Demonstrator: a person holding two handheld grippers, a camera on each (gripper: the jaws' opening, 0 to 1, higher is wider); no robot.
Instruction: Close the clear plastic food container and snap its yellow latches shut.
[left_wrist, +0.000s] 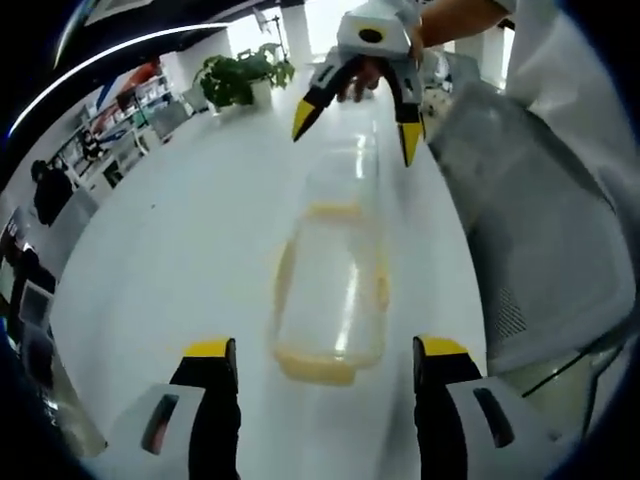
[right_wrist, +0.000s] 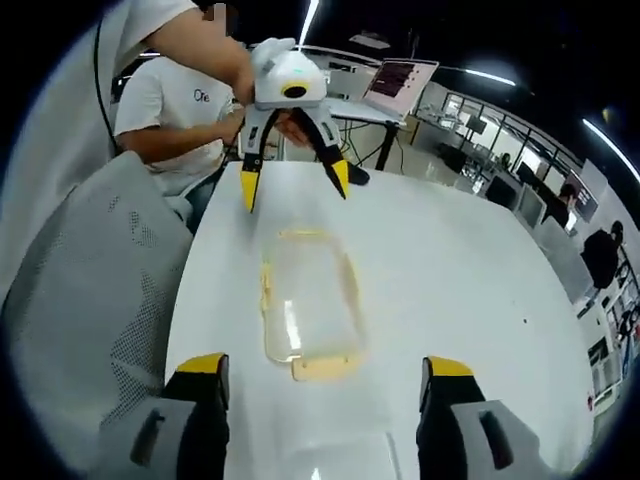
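Lying lengthwise between hand-held grippers: container (left_wrist: 333, 280); both spread wide.

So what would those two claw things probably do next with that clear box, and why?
Probably bring both grippers in toward the container. The left gripper and right gripper face each other from its two ends, fingers wide apart, touching nothing. The lid seems to lie on the box already, and the yellow latch at the near end looks unsnapped, so pressing it would be my guess.

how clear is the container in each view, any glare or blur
Left gripper view: the container looks soft and hazy, washed out against the bright white table. Right gripper view: sharper, its yellow edge readable, a small glare streak on the clear plastic; fisheye bending at both edges.
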